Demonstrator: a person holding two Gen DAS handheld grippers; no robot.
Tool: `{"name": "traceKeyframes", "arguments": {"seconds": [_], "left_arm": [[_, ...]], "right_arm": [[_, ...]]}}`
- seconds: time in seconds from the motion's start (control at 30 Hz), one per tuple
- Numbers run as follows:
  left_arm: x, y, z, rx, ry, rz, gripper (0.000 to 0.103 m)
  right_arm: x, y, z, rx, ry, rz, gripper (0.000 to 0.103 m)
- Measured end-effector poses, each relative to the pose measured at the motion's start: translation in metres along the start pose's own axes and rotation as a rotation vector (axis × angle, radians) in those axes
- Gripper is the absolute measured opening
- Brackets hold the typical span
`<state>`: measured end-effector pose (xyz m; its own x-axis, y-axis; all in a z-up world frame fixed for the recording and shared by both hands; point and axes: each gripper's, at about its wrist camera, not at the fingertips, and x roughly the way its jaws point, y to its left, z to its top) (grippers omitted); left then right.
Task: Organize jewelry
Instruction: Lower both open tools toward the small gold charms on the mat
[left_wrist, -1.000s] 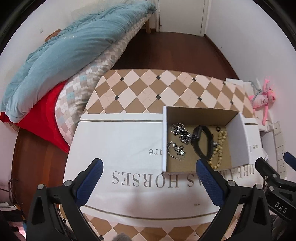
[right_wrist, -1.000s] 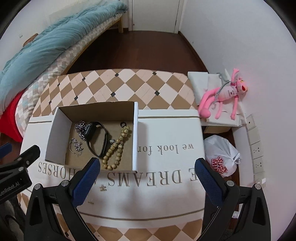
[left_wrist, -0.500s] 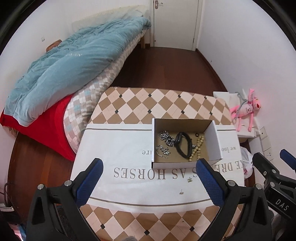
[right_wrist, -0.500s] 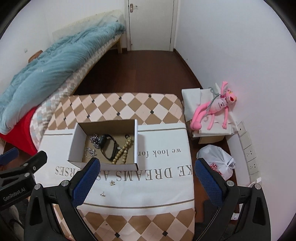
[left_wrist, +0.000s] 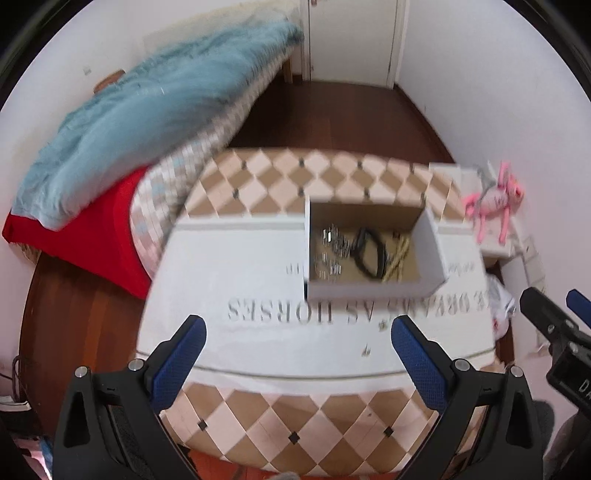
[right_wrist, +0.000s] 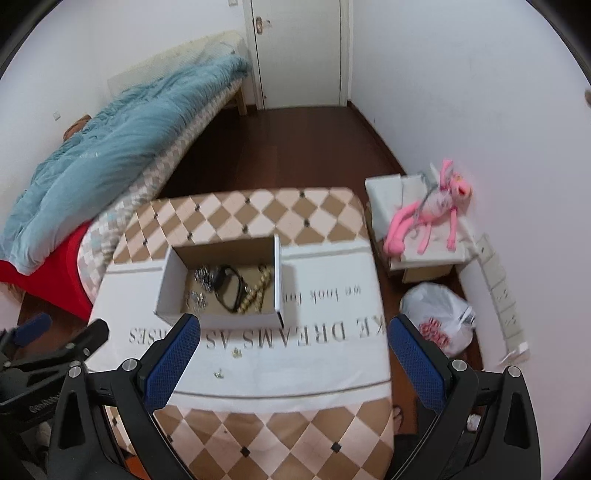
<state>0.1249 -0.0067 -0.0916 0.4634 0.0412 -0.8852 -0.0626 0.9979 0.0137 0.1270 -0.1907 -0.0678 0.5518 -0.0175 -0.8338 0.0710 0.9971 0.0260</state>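
The box (right_wrist: 221, 284) sits open on the white cloth (right_wrist: 325, 354) near the middle of the bench (right_wrist: 280, 439). It holds a silver chain (right_wrist: 205, 277), a black band (right_wrist: 229, 290) and a string of beads (right_wrist: 255, 291). Two small loose pieces (right_wrist: 227, 363) lie on the cloth just in front of the box, apart from each other; they are too small to name surely.

Both claws hang well above the bench with nothing in them: the left claw (left_wrist: 297, 350) is spread wide, and so is the right claw (right_wrist: 293, 349).

The step in hand looks like gathering those two stray pieces. To do it well, drop the right claw straight over one piece, narrow the jaws first, and pinch flat against the cloth without snagging it. The left view is blurred, so steady up before closing.
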Motion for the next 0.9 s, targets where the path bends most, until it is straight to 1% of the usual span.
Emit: {"name": "traceKeyframes", "arguments": {"seconds": [0.03,0.1,0.17,0.23,0.3,0.33,0.37,0.47,0.53,0.6,0.67,0.7,0.73,0.77,0.83,0.87,0.9], "left_arm": [[0.009,-0.002,-0.005,0.006,0.021,-0.002,0.102],[0.03,-0.009,-0.017,0.024,0.063,0.0,0.102],[0.05,-0.015,-0.028,0.041,0.102,-0.002,0.101],[0.066,-0.021,-0.036,0.054,0.127,-0.017,0.101],[0.078,-0.03,-0.043,0.067,0.141,-0.036,0.101],[0.084,-0.035,-0.046,0.077,0.143,-0.051,0.098],[0.087,-0.038,-0.047,0.086,0.149,-0.05,0.097],[0.1,-0.05,-0.051,0.11,0.156,-0.075,0.093],[0.11,-0.056,-0.053,0.117,0.186,-0.086,0.081],[0.118,-0.062,-0.056,0.124,0.203,-0.091,0.074],[0.123,-0.066,-0.057,0.128,0.207,-0.092,0.073],[0.126,-0.068,-0.058,0.129,0.206,-0.093,0.067],[0.127,-0.069,-0.058,0.131,0.208,-0.091,0.057],[0.13,-0.07,-0.059,0.132,0.217,-0.094,0.052],[0.13,-0.073,-0.059,0.145,0.203,-0.086,0.043],[0.13,-0.073,-0.058,0.148,0.199,-0.087,0.043],[0.13,-0.074,-0.057,0.151,0.194,-0.089,0.039]], "right_arm": [[0.012,-0.002,-0.007,0.004,0.029,0.005,0.098],[0.034,-0.006,-0.021,0.012,0.087,0.004,0.08],[0.059,-0.01,-0.038,0.027,0.147,0.019,0.075],[0.08,-0.015,-0.053,0.036,0.192,0.02,0.068],[0.096,-0.02,-0.066,0.054,0.233,0.031,0.057],[0.105,-0.023,-0.072,0.064,0.251,0.039,0.051],[0.109,-0.026,-0.076,0.071,0.262,0.041,0.048],[0.122,-0.03,-0.085,0.092,0.283,0.049,0.046],[0.128,-0.032,-0.089,0.102,0.292,0.047,0.044],[0.13,-0.035,-0.089,0.109,0.296,0.046,0.044],[0.133,-0.036,-0.089,0.112,0.296,0.041,0.044],[0.134,-0.037,-0.088,0.113,0.297,0.04,0.044],[0.135,-0.038,-0.088,0.115,0.298,0.04,0.044],[0.137,-0.038,-0.087,0.116,0.296,0.039,0.044],[0.137,-0.039,-0.086,0.116,0.293,0.039,0.043],[0.138,-0.041,-0.085,0.118,0.293,0.039,0.043],[0.138,-0.041,-0.084,0.119,0.293,0.039,0.043]]}}
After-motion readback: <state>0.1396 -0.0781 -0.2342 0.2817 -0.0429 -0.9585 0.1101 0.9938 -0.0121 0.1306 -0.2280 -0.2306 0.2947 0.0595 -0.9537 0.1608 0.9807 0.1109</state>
